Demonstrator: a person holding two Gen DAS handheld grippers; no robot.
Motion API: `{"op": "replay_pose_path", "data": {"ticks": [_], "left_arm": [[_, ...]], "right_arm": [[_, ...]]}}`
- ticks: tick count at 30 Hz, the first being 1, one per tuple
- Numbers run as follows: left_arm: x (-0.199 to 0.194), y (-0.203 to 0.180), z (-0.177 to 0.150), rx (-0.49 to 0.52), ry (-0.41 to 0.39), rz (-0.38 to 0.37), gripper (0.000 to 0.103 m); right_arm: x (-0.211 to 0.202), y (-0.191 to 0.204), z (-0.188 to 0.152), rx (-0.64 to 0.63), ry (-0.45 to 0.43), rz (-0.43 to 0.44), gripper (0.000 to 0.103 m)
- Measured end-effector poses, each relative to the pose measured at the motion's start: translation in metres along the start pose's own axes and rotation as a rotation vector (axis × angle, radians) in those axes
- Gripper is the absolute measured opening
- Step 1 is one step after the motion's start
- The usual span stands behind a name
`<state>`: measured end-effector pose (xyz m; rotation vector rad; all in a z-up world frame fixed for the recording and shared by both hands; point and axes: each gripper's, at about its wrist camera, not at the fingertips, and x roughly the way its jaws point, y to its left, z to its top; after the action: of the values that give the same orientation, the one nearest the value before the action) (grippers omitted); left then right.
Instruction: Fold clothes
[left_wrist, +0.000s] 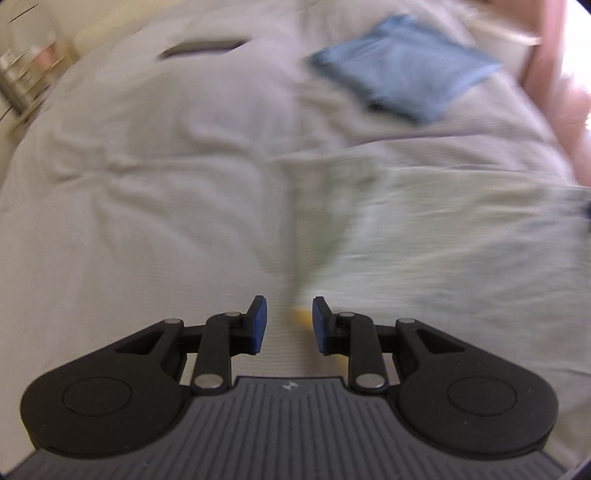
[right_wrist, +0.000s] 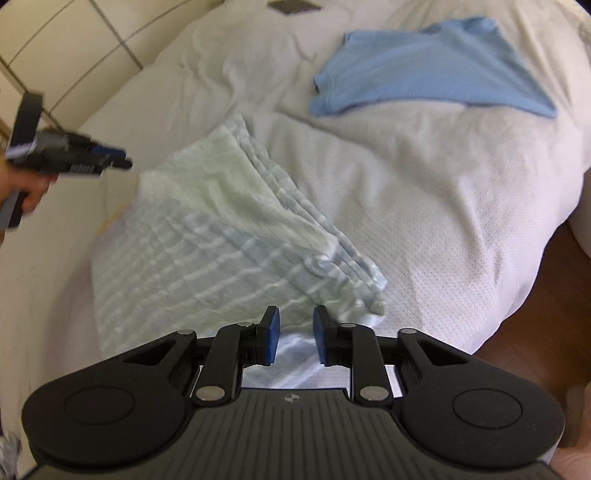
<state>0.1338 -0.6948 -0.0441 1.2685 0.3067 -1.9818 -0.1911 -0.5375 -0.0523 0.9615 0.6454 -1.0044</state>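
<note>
The left claw (left_wrist: 285, 326) is hovering over the white bedspread (left_wrist: 147, 206) with its blue pads (left_wrist: 260, 325) parted and nothing between them; it is released. In the right wrist view a hand (right_wrist: 31, 194) is gripping its handle at the left edge, clear of the cloth. The right claw (right_wrist: 296, 336) is also released, its pads apart just above the near edge of the pale green striped towel (right_wrist: 207, 236), which is lying folded on the bed. A folded light blue T-shirt (right_wrist: 424, 70) is lying well apart, farther up the bed. A dark flat object (right_wrist: 293, 6) is resting near the far edge. No legible writing is showing; only a small emblem on each claw body.
</note>
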Motion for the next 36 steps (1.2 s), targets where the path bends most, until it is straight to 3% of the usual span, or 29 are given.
{"op": "replay_pose_path", "data": {"ticks": [3,7,9,12,15,17,20,23,27,30,36], "left_arm": [[0.008,-0.037,-0.011,0.098,-0.013,-0.079,0.024],[0.031,-0.052,-0.035,0.173,-0.012,-0.080,0.025],[0.035,-0.044,-0.040,0.155,-0.013,-0.049,0.033],[0.026,-0.033,-0.042,0.129,-0.015,0.019,0.026],[-0.007,-0.043,-0.041,0.142,-0.072,0.003,0.026],[-0.030,-0.059,-0.043,0.154,-0.113,-0.029,0.026],[-0.049,-0.103,-0.053,0.202,-0.150,-0.112,0.026],[-0.045,-0.146,-0.071,0.223,-0.120,-0.189,0.026],[-0.040,-0.181,-0.103,0.303,-0.055,-0.208,0.025],[-0.053,-0.182,-0.105,0.250,-0.079,-0.211,0.026],[-0.049,-0.190,-0.073,0.168,-0.125,-0.220,0.026]], "right_arm": [[-0.002,0.018,-0.002,0.017,-0.032,0.019,0.027],[0.012,0.027,-0.013,0.013,-0.044,0.002,0.028],[0.014,0.017,-0.023,0.003,-0.052,-0.041,0.028],[0.003,-0.004,-0.040,-0.010,-0.094,-0.173,0.027],[-0.019,-0.018,-0.053,0.086,-0.148,-0.245,0.029],[-0.035,-0.006,-0.063,0.113,-0.179,-0.230,0.029],[-0.040,0.037,-0.079,0.095,-0.185,-0.138,0.029],[-0.024,0.083,-0.094,0.072,-0.149,-0.028,0.031],[0.004,0.108,-0.113,0.039,-0.024,0.063,0.039],[-0.009,0.101,-0.111,0.046,-0.053,0.046,0.039],[-0.023,0.060,-0.077,0.119,-0.143,-0.041,0.041]]}}
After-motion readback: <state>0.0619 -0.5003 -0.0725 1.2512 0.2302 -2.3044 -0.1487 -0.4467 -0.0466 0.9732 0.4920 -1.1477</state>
